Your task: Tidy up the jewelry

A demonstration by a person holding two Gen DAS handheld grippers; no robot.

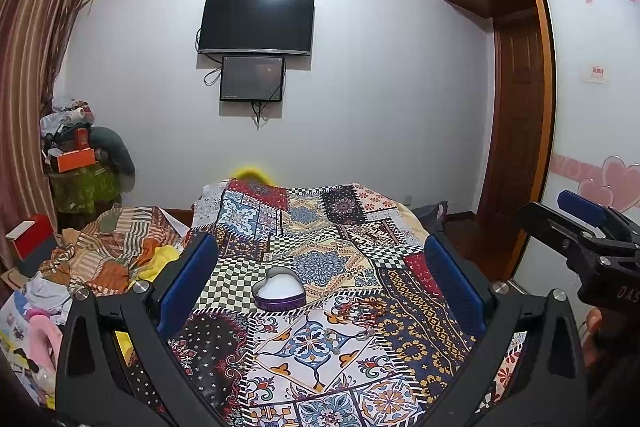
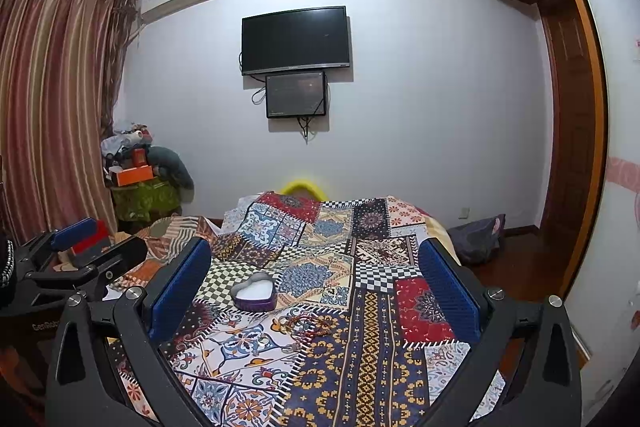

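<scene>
With both the left gripper and right gripper spread wide and empty, the small jewelry pieces below the heart-shaped box at frame centre could vanish against the busy patchwork bedspread and be missed.

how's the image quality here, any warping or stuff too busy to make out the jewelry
Left wrist view: strong fisheye bending of walls and curtain, dark corners; the heart box is sharp, the jewelry nearly lost in the patterned quilt. Right wrist view: same warping, dim even light; jewelry small but a bit clearer, the TV shows no glare.
</scene>
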